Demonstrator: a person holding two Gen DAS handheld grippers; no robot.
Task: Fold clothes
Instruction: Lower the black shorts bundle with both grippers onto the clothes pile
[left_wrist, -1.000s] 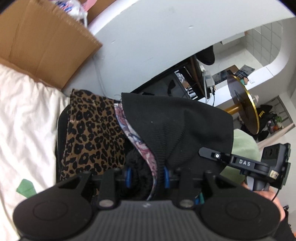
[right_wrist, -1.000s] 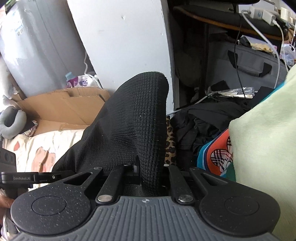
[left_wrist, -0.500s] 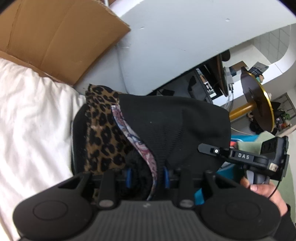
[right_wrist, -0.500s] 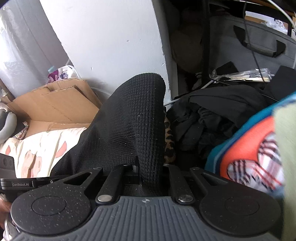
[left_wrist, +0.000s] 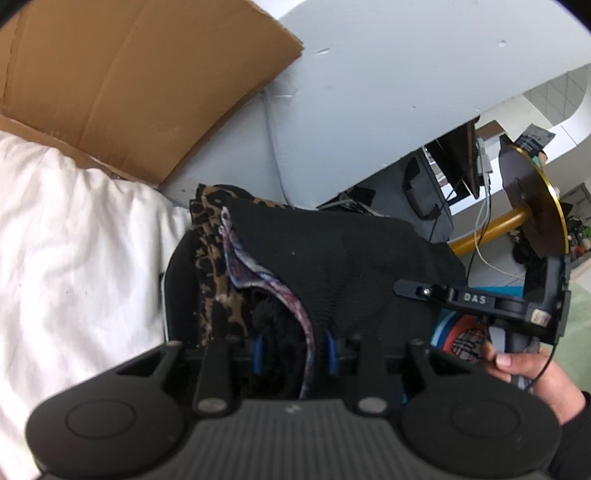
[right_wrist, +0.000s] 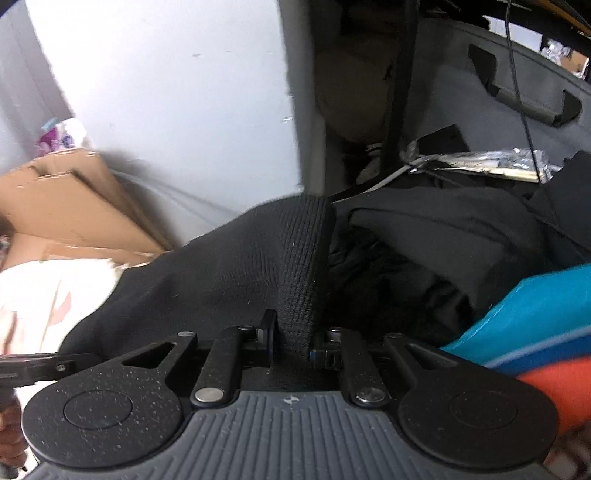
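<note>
My left gripper (left_wrist: 293, 350) is clamped on a thick bunch of cloth: the black knit garment (left_wrist: 343, 266) with a pink-and-purple patterned layer (left_wrist: 258, 273) and dark folds beneath, so I cannot see its blue pads (left_wrist: 257, 350) past their edges. The knit hangs forward between both tools, spanning from the left gripper toward 3 o'clock, where the right-hand tool appears with a hand (left_wrist: 532, 373) on its grip; that tool's tips are cut off behind the cloth. A leopard-print piece (left_wrist: 214, 266) lies under the knit at 10 o'clock.

In the right wrist view the picture is smeared with motion. The right gripper (right_wrist: 293, 341) has a narrow ribbed fold of the same knit garment (right_wrist: 236, 266) between its jaws, which are opening; the left pad seems to still touch the fold, though I cannot be sure through the blur.

The surface is a white rumpled bedsheet (left_wrist: 74, 236), at 9 o'clock in the left view. A cardboard box (left_wrist: 122, 74) stands at 11 o'clock against a pale grey wall (left_wrist: 388, 92). In the right view, a heap of black clothing (right_wrist: 443, 236) lies at 2 o'clock, a grey bag with handles (right_wrist: 517, 92) above it, and a blue-and-orange fabric (right_wrist: 535, 325) at 4 o'clock, cut off by the frame.

The right tool's clamp bar (left_wrist: 474, 298) reads "DAS".
</note>
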